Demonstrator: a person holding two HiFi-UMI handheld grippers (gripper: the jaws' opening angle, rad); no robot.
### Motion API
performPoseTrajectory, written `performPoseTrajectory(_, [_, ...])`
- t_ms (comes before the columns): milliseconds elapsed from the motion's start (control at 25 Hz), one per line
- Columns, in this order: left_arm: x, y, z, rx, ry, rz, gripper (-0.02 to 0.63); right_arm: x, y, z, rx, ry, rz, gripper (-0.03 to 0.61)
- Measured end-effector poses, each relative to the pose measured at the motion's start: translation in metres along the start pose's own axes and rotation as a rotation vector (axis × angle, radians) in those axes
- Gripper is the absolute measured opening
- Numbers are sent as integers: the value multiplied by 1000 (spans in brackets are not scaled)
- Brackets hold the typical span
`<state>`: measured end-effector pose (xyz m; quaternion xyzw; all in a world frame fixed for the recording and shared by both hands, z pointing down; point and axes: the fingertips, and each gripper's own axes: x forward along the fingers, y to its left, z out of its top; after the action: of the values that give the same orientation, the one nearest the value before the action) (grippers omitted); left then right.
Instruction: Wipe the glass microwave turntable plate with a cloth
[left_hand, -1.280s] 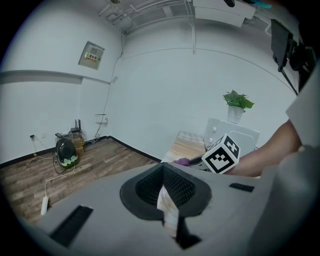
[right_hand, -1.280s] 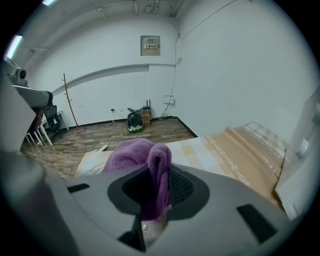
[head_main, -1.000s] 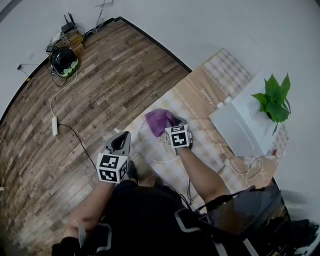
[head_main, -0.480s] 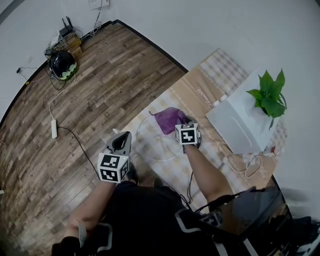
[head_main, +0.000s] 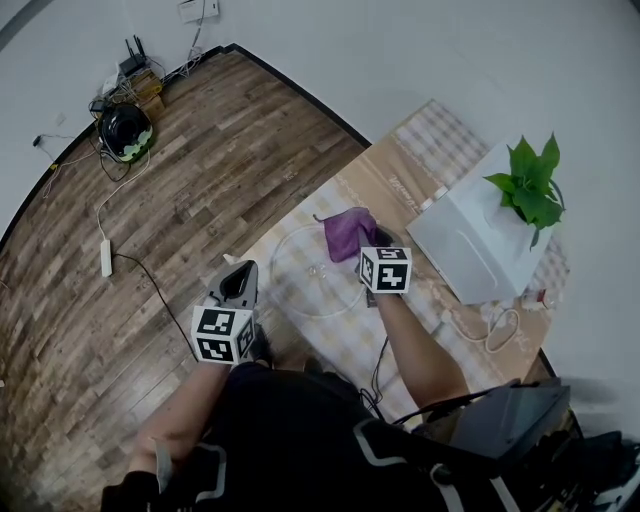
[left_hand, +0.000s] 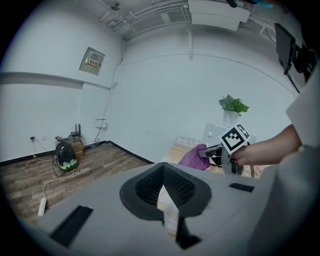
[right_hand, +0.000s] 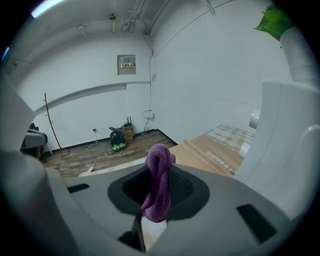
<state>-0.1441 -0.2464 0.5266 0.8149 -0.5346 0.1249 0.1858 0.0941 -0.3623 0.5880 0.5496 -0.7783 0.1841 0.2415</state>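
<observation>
Bare, lab-like test room: white walls (head_main: 420, 50), plank floor (head_main: 200, 150), exposed ceiling pipes (left_hand: 150, 11), router (head_main: 135, 58), loose cables (head_main: 112, 195)

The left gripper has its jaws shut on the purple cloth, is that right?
Wrong gripper: it is the right gripper that has its jaws shut on the purple cloth, as the right gripper view shows.

Left tool (head_main: 241, 272) low, jaws together; right tool (head_main: 369, 239) clamping cloth (head_main: 345, 231).
</observation>
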Motion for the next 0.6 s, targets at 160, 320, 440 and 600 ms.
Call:
performPoseTrajectory(160, [-5, -3, 2, -15, -22, 1, 3, -21, 32, 26, 4, -72, 74, 77])
performPoseTrajectory(320, [-12, -3, 1, -24, -29, 9, 3, -34, 69, 32, -25, -90, 149, 77])
performPoseTrajectory(440, [-19, -1, -2, -31, -31, 24, 3, -38, 100, 24, -44, -80, 209, 77])
performPoseTrajectory(600, [-28, 3, -6, -35, -29, 45, 3, -34, 142, 5, -81, -47, 277, 77])
